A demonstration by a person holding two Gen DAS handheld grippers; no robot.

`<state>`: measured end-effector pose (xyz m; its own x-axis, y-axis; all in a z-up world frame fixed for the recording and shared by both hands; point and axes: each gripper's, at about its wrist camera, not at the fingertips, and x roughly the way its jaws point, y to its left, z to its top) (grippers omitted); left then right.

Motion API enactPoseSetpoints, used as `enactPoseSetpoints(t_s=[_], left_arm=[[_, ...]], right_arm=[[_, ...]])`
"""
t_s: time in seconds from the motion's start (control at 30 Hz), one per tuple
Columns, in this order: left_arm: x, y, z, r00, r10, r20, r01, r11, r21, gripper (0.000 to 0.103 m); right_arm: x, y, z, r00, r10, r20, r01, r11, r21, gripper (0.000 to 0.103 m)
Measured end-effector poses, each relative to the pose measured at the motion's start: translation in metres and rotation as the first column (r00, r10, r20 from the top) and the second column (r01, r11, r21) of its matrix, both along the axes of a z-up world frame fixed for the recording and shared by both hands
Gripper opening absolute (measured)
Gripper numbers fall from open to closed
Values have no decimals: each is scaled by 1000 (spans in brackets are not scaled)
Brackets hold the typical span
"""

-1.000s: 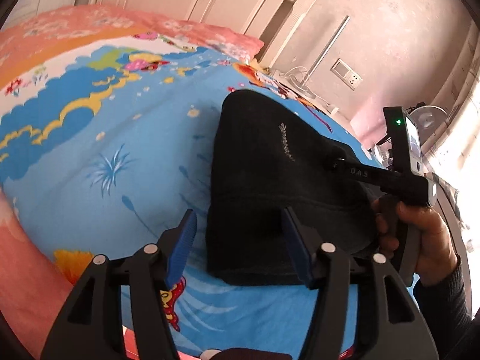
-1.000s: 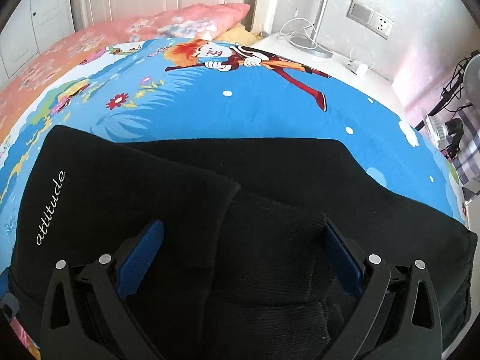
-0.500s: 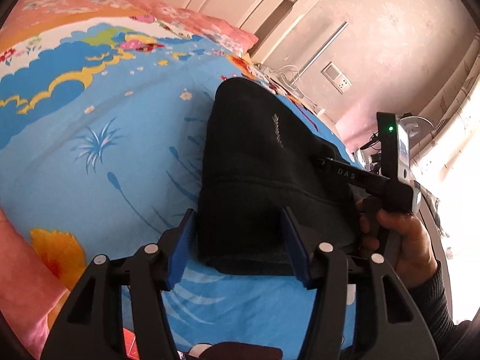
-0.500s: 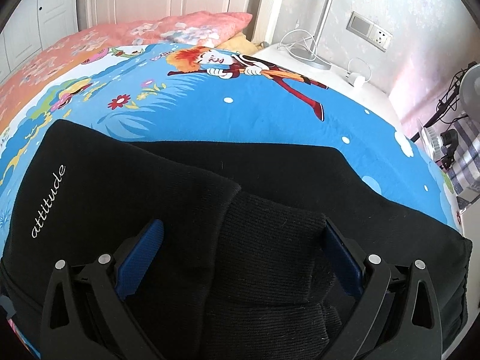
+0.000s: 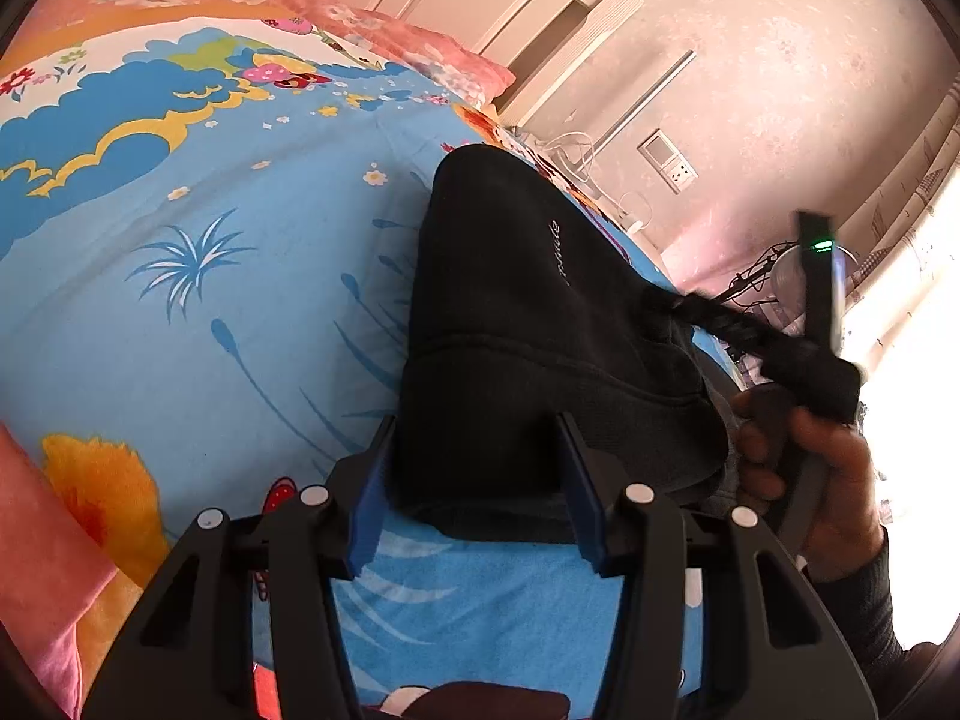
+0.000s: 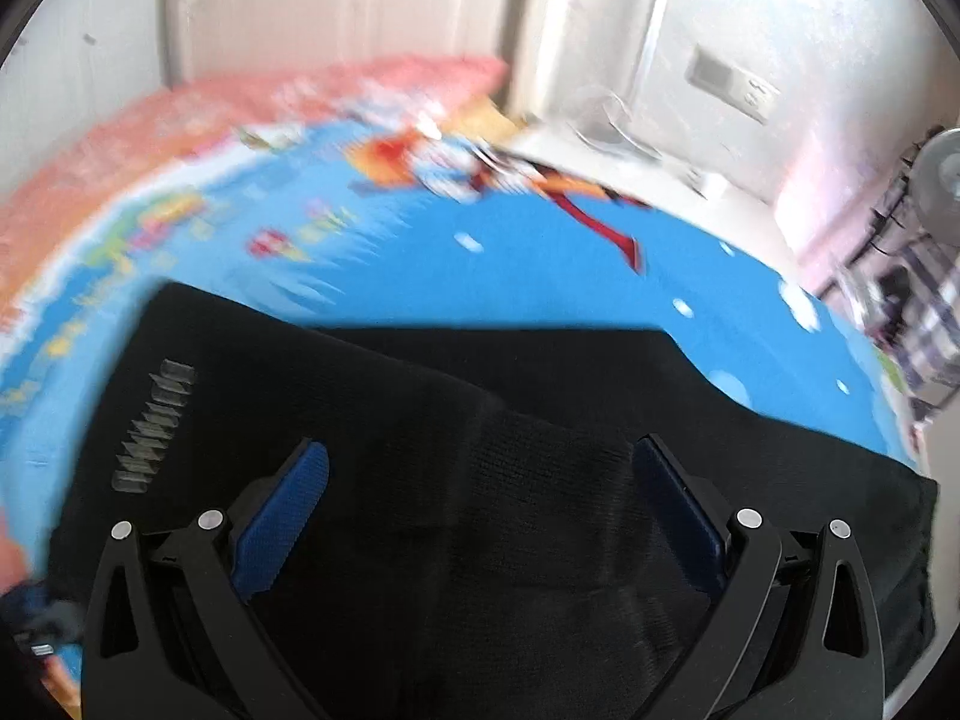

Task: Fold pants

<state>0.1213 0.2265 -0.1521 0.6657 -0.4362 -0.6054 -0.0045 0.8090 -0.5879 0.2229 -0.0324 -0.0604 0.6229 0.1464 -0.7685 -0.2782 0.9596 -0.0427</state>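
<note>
Since half a second ago the right gripper point(image 6: 480, 498) has swung upward: its view is now smeared with motion, the wall and headboard fill more of the top, and the white lettering on the pants point(image 6: 456, 420) shows only as a blurred streak left of the left finger. In the left wrist view the right gripper point(image 5: 708, 312) has lifted and tilted, its body blurred, the person's hand point(image 5: 816, 468) wrapped round its handle. The left gripper point(image 5: 477, 480) has eased a little closer to the cloth; the pants' near edge now sits deeper between its fingers point(image 5: 372, 492).

The pants point(image 5: 528, 312) lie folded into a thick black bundle on the bed point(image 5: 210, 312), over a blue cartoon-print sheet. In the left view the bundle's near end lies between the two blue-padded fingers, its left edge touching or just beside the left pad, the right pad against its lower right part; the rest of the bundle stretches away ahead of the fingertips. The fingers are spread wide and pinch nothing.

In the right view the bundle fills the space between and ahead of the fingers point(image 6: 288, 510), a ribbed cuff lying in the middle of the gap, smooth black cloth running past both fingertips to left and right. These fingers too stand wide apart, with no cloth clamped between them. Whether their pads touch the cloth or hover just above it cannot be told.
</note>
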Motion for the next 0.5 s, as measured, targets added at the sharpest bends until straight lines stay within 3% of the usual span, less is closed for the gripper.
enactPoseSetpoints(t_s=[0.2, 0.27, 0.37, 0.43, 0.5], left_arm=[[-2, 1, -1, 1000, -1, 9, 1, 1000, -4, 51], [-2, 1, -1, 1000, -1, 12, 1, 1000, -1, 51], [-2, 3, 2, 1000, 5, 3, -5, 1000, -3, 53], [-5, 17, 11, 999, 38, 33, -35, 996, -83, 52], [0, 29, 24, 996, 51, 72, -42, 993, -109, 52]], right_arm=[[-31, 26, 17, 994, 108, 18, -108, 993, 37, 97], [-45, 37, 14, 987, 158, 13, -158, 986, 45, 97], [-59, 55, -7, 977, 211, -27, -211, 977, -22, 97], [-58, 53, -26, 976, 203, -84, -205, 979, -20, 97], [-59, 53, -29, 974, 218, -65, -220, 975, -21, 98]])
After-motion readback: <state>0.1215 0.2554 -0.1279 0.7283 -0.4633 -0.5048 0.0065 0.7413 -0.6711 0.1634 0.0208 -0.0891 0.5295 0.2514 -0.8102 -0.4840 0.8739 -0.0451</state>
